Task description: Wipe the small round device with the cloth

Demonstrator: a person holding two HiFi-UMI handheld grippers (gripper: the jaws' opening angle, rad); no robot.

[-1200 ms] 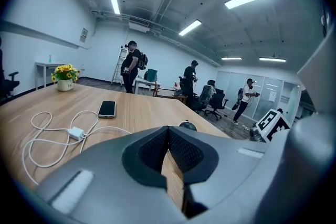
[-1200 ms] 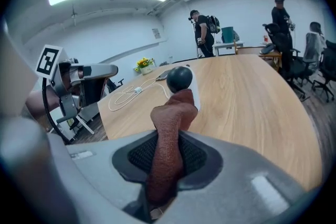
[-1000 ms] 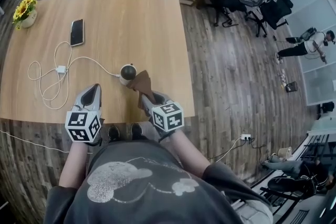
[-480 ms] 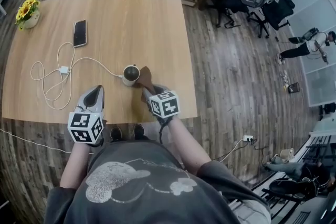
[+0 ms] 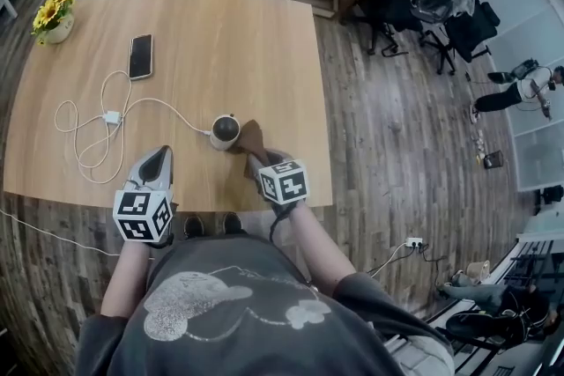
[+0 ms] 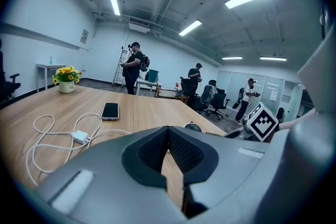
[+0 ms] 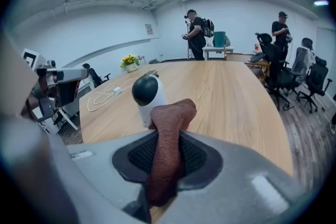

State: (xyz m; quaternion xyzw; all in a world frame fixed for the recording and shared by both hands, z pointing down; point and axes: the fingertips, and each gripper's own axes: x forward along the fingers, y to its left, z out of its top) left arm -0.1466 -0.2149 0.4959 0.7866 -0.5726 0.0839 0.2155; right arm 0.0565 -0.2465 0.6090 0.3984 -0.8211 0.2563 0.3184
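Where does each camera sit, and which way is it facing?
Head view: on the person's head, facing steeply down at the table; shows both arms, left claw and right claw.
Left gripper view: on the left claw, facing across the table towards the phone; shows its shut jaws.
Right gripper view: on the right claw, facing the device; shows its jaws gripping the cloth.
All show the device.

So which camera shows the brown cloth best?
The right gripper view: the cloth fills the middle, pinched in the right gripper, its tip at the round device. The head view shows it small; the left gripper view doesn't clearly show it.
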